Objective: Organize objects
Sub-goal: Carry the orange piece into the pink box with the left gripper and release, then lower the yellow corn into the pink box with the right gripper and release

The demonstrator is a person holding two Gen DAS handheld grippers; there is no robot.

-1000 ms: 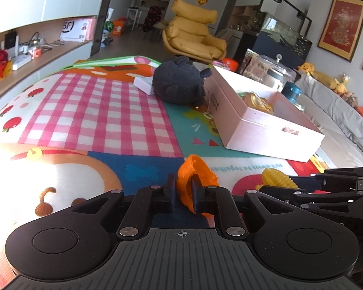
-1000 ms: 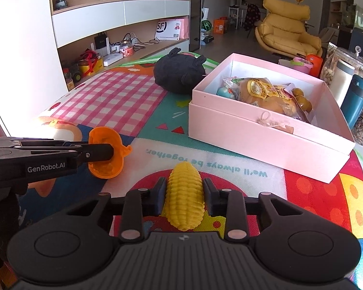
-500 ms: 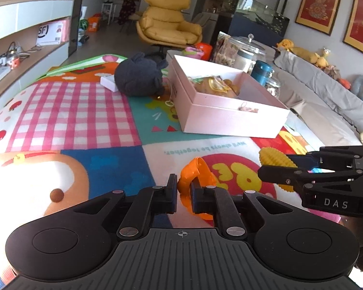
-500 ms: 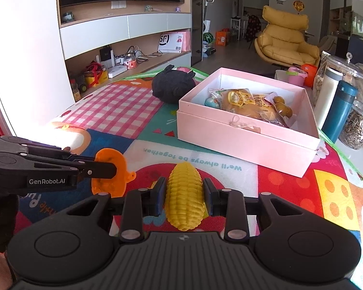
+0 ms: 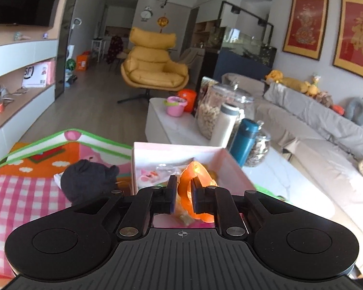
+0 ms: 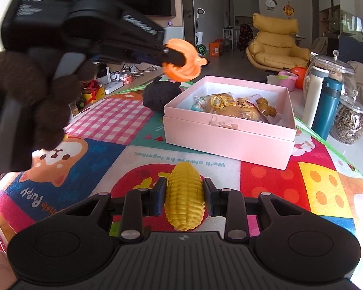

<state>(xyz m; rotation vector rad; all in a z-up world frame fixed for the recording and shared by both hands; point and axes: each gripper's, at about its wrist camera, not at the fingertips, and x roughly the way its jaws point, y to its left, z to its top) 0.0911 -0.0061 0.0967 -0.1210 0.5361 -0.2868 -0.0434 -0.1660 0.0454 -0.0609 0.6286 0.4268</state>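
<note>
My left gripper (image 5: 182, 183) carries an orange plastic toy (image 5: 198, 174) in the air just above the near-left part of the open pink box (image 5: 176, 146). Its jaws are opening slightly, with the toy still caught between the pads. The right wrist view shows the same left gripper (image 6: 175, 58) and orange toy (image 6: 188, 70) hanging above the left corner of the pink box (image 6: 230, 137), which holds wrapped snacks. My right gripper (image 6: 184, 188) is shut on a yellow toy corn cob (image 6: 184, 198), low over the play mat in front of the box.
A black plush (image 6: 159, 94) lies on the colourful play mat (image 6: 104, 120) left of the box. A white bottle (image 6: 314, 96), a teal bottle (image 6: 328, 106) and glass jars (image 6: 348, 123) stand right of it. A hand in a dark fuzzy glove (image 6: 48, 91) grips the left tool.
The left gripper has risen and swung forward with the orange toy, from low over the mat to above the pink box. The right gripper with the corn edged slightly forward.
</note>
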